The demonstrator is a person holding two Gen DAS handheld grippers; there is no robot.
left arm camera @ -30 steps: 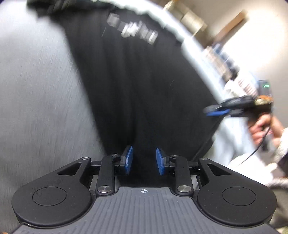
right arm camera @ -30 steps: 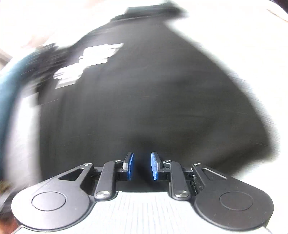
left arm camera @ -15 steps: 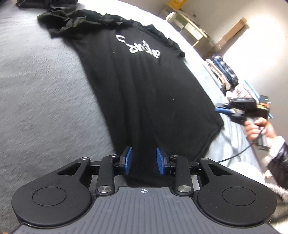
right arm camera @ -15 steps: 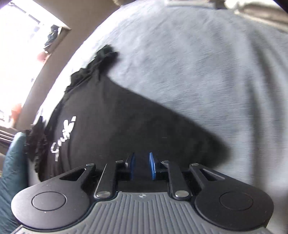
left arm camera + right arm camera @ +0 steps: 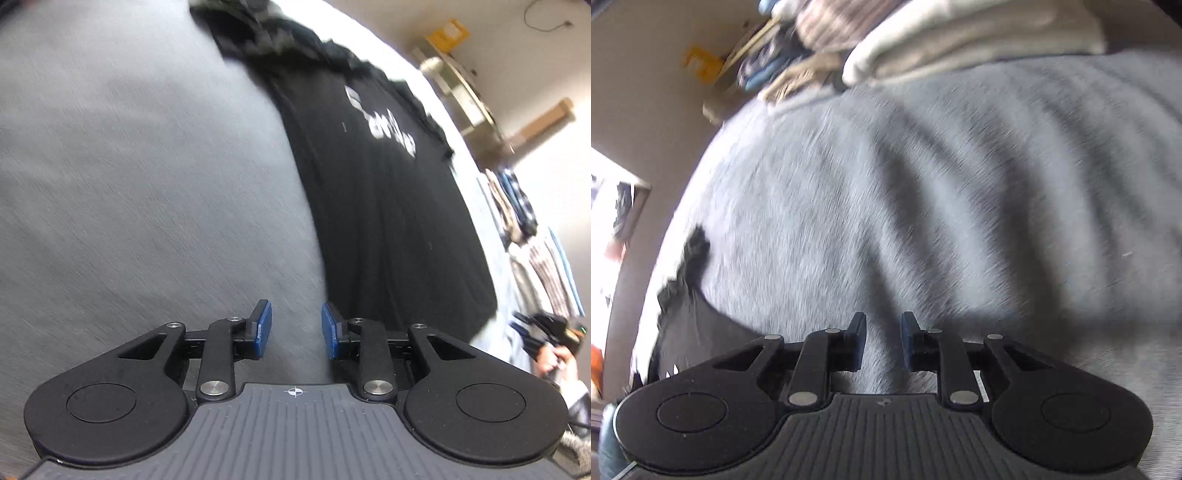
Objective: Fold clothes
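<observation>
A black T-shirt (image 5: 388, 206) with a white print (image 5: 384, 122) lies flat on the grey bedspread (image 5: 147, 184). My left gripper (image 5: 295, 317) hovers over bare bedspread just left of the shirt's near left edge, open, with nothing between its blue pads. My right gripper (image 5: 883, 328) is over plain grey bedspread (image 5: 923, 184). Its jaws are opening a little and hold nothing. From that view the shirt (image 5: 687, 325) shows only at the lower left, partly hidden by the gripper body. A person's hand (image 5: 554, 360) holding the right gripper appears at the right edge of the left wrist view.
Folded light clothes (image 5: 960, 40) are stacked at the far end of the bed. More patterned clothes (image 5: 535, 236) lie beyond the shirt's right side. A shelf (image 5: 461, 92) and a yellow box (image 5: 447, 35) stand by the wall. A bright window (image 5: 613, 221) is at the left.
My left gripper slid left off the shirt's hem onto the bedspread. My right gripper rolled and swung away from the shirt, which went from under its fingers to the lower left corner.
</observation>
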